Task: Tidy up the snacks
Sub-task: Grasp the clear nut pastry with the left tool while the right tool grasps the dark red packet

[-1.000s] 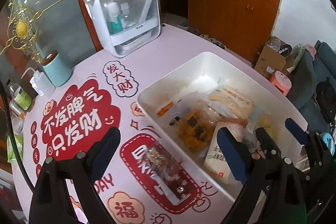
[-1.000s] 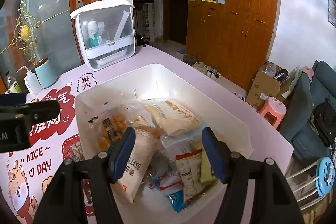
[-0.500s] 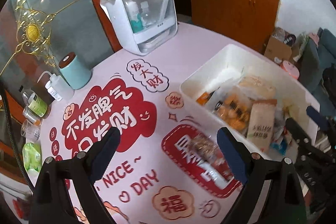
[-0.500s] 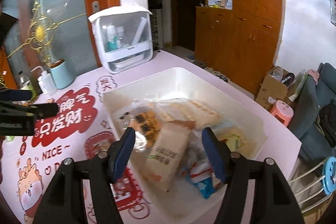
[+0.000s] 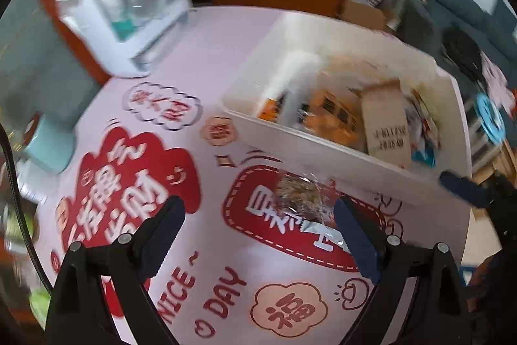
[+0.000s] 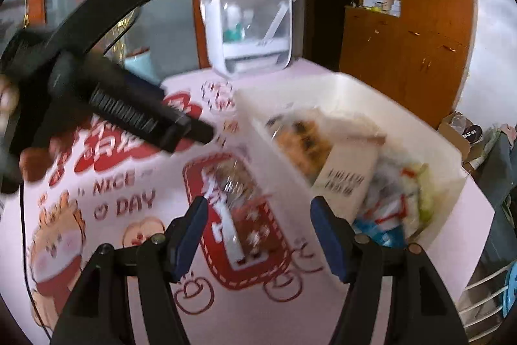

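We have one snack packet [image 5: 305,209] lying flat on the printed table mat [image 5: 135,183], just beside the near wall of the white bin [image 5: 323,147], its long axis running roughly along that wall. Our left gripper [image 5: 258,235] hangs over it, jaws wide apart and empty; our right gripper [image 6: 255,235] is near too, jaws partly apart, holding nothing.

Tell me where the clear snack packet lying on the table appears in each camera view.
Left wrist: snack packet, lower centre-right, just before the white bin.
Right wrist: snack packet, lower centre, left of the bin.
Shared landmark: the red dashed-border label under it.
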The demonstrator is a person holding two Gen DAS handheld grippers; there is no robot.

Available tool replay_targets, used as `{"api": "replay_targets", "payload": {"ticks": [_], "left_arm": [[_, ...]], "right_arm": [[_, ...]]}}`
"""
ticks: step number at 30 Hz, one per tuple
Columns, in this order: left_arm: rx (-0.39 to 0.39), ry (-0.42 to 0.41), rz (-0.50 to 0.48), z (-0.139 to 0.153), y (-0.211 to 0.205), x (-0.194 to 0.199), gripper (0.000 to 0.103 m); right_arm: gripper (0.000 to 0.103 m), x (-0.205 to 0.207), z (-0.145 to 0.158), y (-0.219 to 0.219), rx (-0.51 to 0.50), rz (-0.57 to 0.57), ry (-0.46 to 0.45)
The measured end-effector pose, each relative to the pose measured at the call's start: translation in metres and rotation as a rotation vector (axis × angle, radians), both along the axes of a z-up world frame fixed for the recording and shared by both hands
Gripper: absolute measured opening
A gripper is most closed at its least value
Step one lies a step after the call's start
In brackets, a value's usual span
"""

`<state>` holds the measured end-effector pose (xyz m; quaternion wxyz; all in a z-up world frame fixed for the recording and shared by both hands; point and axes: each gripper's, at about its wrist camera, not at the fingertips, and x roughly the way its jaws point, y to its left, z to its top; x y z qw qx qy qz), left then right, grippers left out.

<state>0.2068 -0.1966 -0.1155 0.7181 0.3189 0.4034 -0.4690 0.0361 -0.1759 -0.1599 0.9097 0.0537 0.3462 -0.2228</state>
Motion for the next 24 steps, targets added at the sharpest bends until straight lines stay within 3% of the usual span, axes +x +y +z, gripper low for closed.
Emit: {"api": "replay_targets", "payload": {"ticks": [11, 15, 24], "left_arm": [[0.087, 0.115, -0.132, -0.064, -0.038, 0.009, 0.093], [0.089, 0.157, -0.142, -0.077, -0.044, 0.013, 0.093], [0.069, 0.216, -0.163, -0.096, -0.059, 0.019, 0.093]], "right_arm": [[0.066, 0.028, -0.063, -0.003, 0.009, -0.012, 0.108], [0.066, 0.038, -0.072, -0.016, 0.091, -0.018, 0.139], [0.066, 0.051, -0.07, -0.015, 0.079, -0.004, 0.149]]}}
